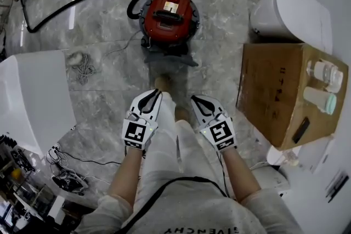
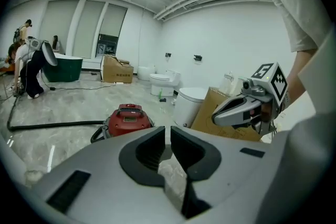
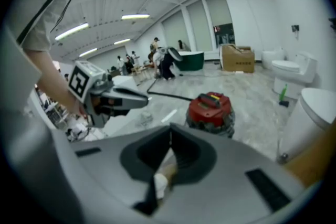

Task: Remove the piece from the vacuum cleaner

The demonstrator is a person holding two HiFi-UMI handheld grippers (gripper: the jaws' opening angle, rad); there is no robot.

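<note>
- The vacuum cleaner (image 1: pixel 169 16), a round red drum on a grey base, stands on the marble floor (image 1: pixel 109 90), well apart from both grippers and untouched.
- Which piece is to come off I cannot tell. The likely ones are the black hose (image 1: pixel 82 0), plugged in on the drum's far side, and the lid with its dark handle (image 1: pixel 167 15).
- The handle's long axis runs from 9 to 3 o'clock. The hose loops at the drum's 10 o'clock and trails away toward 9 o'clock.
- From the fingers the vacuum lies at 12 o'clock, straight ahead and lower, so the reach looks to be forward and down.
- The left gripper (image 1: pixel 157 92) has its fingers (image 2: pixel 147 149) nearly together with only a thin slit between them, and nothing in it but floor beyond.
- The right gripper (image 1: pixel 193 98) has its fingers (image 3: pixel 149 152) pressed together and is empty.
- Both point toward the drum. The left seems slightly nearer, since the drum sits a touch to that side of centre.
- A cardboard box (image 1: pixel 274 90) stands at 3 o'clock, and a loose tangle of cord (image 1: pixel 82 66) lies at 10 o'clock.
</note>
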